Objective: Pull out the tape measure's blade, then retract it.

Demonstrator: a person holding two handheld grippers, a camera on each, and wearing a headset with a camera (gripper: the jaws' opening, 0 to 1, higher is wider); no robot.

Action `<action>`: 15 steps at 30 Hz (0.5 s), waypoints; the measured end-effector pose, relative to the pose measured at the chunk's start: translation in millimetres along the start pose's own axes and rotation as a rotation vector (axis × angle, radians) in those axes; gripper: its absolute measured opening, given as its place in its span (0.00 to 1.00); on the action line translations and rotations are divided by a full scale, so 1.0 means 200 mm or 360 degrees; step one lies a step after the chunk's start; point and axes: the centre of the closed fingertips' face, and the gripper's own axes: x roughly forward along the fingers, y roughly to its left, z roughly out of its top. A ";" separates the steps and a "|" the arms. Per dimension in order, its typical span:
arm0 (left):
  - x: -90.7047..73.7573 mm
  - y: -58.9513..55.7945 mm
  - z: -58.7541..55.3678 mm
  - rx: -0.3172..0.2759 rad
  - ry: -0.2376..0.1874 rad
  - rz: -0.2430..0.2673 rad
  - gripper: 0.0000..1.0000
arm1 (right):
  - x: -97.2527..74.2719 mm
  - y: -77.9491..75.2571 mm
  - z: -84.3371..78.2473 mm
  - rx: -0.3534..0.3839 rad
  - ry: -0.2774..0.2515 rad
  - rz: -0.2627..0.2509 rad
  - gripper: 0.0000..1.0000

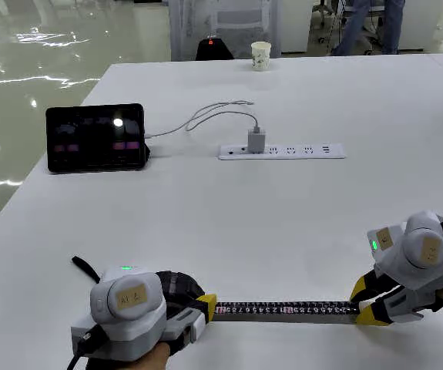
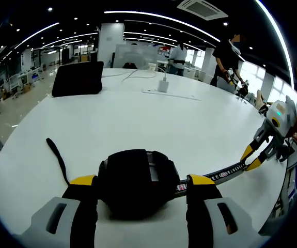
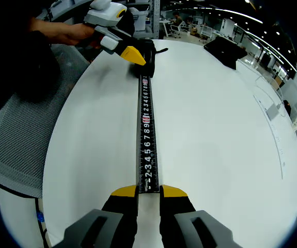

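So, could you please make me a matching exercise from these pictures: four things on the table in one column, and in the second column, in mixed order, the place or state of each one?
Things:
1. tape measure case
2. blade
3. tablet
4. paper cup

Places or states:
A. stands at the far edge of the table
B. clamped in the left claw
C. pulled out along the table, its end pinched in the right claw
D. on the left side, screen dark

Pairs: 1-B, 2-C, 3-D, 4-A.
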 end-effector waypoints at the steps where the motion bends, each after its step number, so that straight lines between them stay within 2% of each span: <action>1: 0.00 0.00 0.00 -0.0005 -0.0001 0.0002 0.65 | 0.00 0.00 0.00 -0.0004 0.0002 0.0003 0.12; 7: 0.01 0.02 0.00 -0.0019 0.0003 0.0024 0.62 | 0.01 0.00 0.00 -0.0071 0.0023 0.0011 0.12; 15: 0.03 0.02 0.00 -0.0035 0.0017 0.0046 0.62 | 0.01 0.00 0.00 -0.0053 0.0025 0.0021 0.11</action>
